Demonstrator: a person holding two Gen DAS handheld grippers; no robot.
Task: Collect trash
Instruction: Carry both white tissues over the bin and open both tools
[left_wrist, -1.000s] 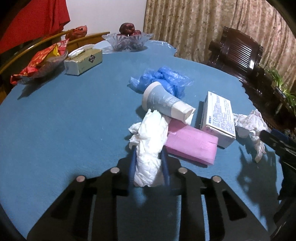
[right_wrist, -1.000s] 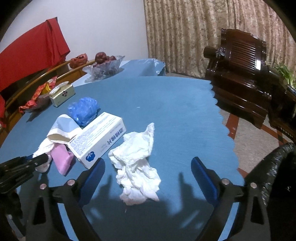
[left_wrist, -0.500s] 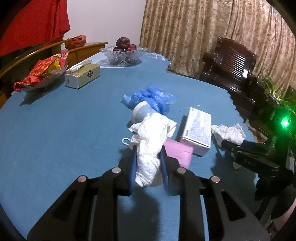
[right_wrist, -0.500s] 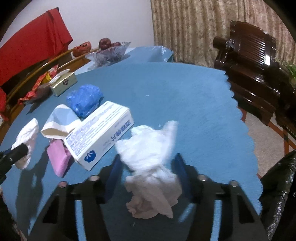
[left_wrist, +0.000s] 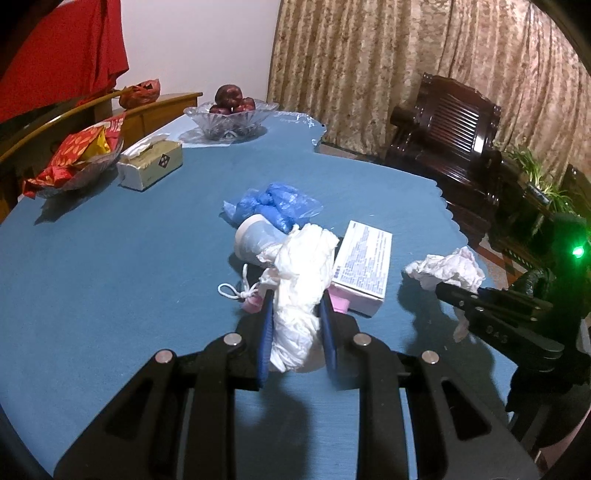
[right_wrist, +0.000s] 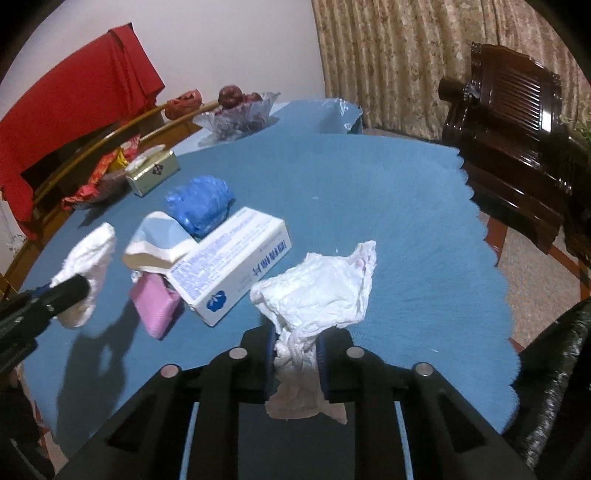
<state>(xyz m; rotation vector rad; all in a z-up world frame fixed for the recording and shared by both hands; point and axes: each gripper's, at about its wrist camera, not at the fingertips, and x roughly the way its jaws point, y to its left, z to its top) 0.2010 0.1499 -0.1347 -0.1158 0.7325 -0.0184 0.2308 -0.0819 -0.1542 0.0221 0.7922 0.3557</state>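
Now your left gripper (left_wrist: 295, 325) pinches a white tissue wad (left_wrist: 301, 288) above the blue table (left_wrist: 110, 277). At its twelve o'clock lie a paper cup (left_wrist: 255, 240) and blue gloves (left_wrist: 273, 206); at one o'clock, a white box (left_wrist: 364, 266) on a pink packet (right_wrist: 155, 306). Your right gripper (right_wrist: 295, 354), jaws closing, clamps a second crumpled tissue (right_wrist: 317, 295), lifted near the table's edge.
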